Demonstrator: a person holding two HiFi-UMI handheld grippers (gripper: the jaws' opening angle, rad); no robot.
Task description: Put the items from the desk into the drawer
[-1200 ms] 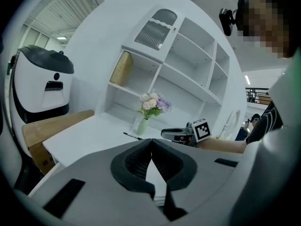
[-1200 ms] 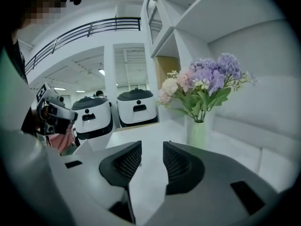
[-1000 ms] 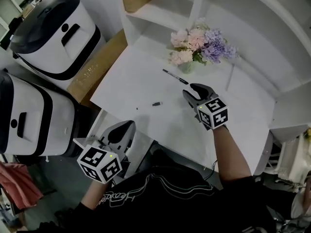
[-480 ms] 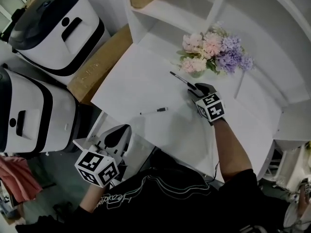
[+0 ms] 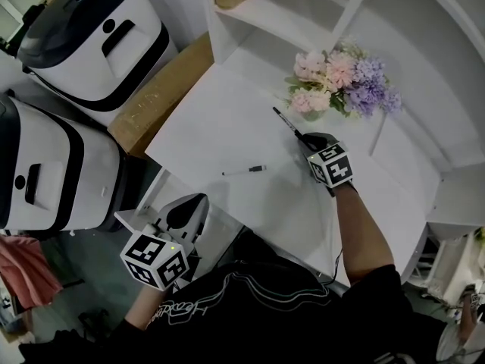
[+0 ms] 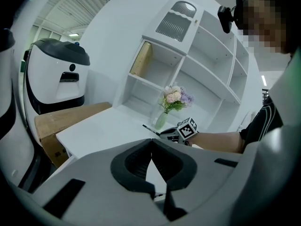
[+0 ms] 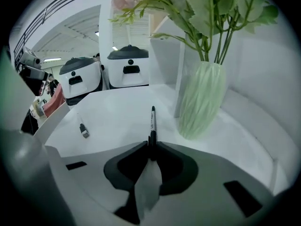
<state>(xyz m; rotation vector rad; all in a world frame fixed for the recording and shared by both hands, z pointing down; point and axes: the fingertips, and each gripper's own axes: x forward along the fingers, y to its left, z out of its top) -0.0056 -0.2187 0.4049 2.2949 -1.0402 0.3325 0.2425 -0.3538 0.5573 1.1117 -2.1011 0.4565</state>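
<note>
A black marker (image 5: 284, 120) (image 7: 152, 121) lies on the white desk (image 5: 220, 120) just in front of the flower vase (image 7: 202, 100). My right gripper (image 5: 307, 138) (image 7: 151, 147) is shut on its near end, and the rest of the marker points away along the desktop. A second pen (image 5: 244, 171) (image 7: 83, 130) lies loose near the middle of the desk. My left gripper (image 5: 187, 208) (image 6: 151, 144) hangs shut with nothing in it, below the desk's front left edge and over the white drawer's rim (image 5: 135, 217).
Pink and purple flowers (image 5: 342, 78) stand at the back of the desk under white shelves (image 5: 303, 6). A cardboard box (image 5: 155, 101) lies left of the desk, beside two white-and-black machines (image 5: 83, 29) (image 5: 45, 173).
My right gripper has moved forward to the marker by the vase and shut on its near end. The left gripper has stayed where it was.
</note>
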